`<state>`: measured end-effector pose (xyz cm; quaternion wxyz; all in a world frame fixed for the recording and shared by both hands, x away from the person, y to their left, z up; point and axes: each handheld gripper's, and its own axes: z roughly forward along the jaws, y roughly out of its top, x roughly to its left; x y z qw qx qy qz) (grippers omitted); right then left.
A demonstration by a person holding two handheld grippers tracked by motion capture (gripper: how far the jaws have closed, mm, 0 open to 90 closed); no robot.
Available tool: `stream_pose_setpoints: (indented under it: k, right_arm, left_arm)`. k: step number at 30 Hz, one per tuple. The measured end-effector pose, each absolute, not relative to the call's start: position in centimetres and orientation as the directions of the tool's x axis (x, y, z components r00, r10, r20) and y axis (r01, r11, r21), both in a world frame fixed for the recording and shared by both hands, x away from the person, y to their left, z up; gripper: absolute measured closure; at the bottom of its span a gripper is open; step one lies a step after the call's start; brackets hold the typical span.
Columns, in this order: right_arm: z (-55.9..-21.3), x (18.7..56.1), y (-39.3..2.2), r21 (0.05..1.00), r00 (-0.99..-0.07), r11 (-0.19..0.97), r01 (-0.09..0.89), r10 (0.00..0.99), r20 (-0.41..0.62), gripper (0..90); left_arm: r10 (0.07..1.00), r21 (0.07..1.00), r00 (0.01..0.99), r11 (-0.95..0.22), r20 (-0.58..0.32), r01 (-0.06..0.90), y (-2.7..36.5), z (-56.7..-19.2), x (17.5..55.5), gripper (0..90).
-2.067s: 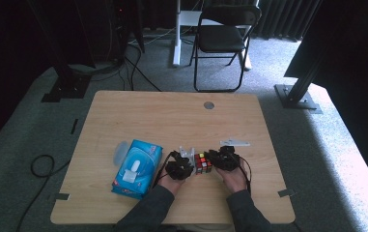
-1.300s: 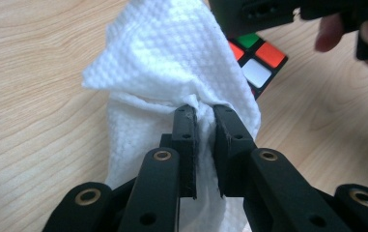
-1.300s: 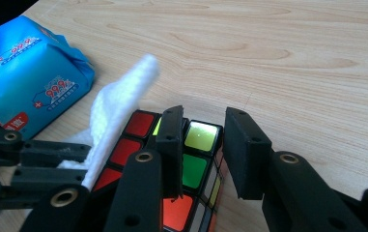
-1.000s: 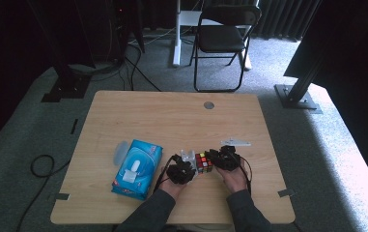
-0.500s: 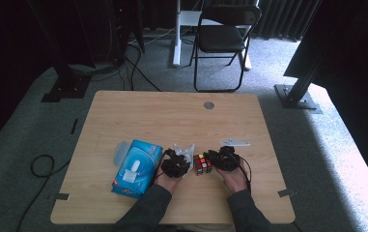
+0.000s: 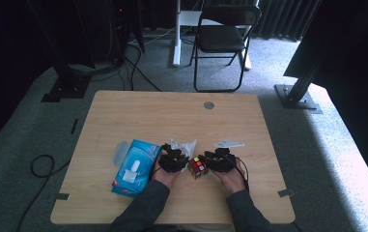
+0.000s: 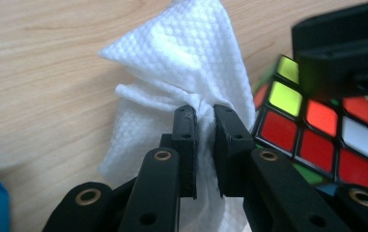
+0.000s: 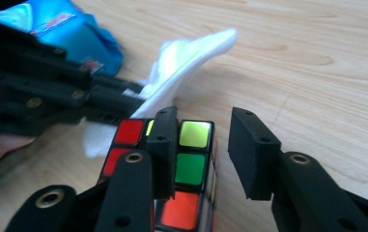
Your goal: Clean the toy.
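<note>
Left tool (image 7: 205, 133) is pinching white wipe (image 7: 186, 63) | right tool (image 8: 203, 145) has just been opening, jaws straddling Rubik's cube (image 8: 191, 159) corner | wipe pack (image 6: 133, 166) lying at 9 o'clock on tabletop (image 6: 138, 116)

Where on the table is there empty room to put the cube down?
The far half of the table, up to the round hole, is bare. So is the right side, past the right claw. It is crowded near the front: the blue wipes pack, the left claw pinching a white wipe, and the cube sit close together.
</note>
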<state>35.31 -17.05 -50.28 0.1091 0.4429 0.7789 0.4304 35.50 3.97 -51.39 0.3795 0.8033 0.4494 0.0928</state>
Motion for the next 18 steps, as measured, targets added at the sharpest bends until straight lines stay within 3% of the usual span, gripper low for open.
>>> stream_pose_setpoints:
  k: [10,18]
  right_arm:
    - [-49.7,35.2,-16.6,0.778,-0.515,0.198,0.596,0.838,0.182,55.6]
    - [-49.7,35.0,-17.6,0.741,-0.438,0.151,0.654,0.874,0.209,59.2]
  left_arm:
    - [0.77,0.693,0.603,-0.318,-0.209,0.647,3.1,-51.7,34.5,80.4]
    - [0.775,0.699,0.598,-0.312,-0.205,0.644,3.3,-51.4,34.6,79.9]
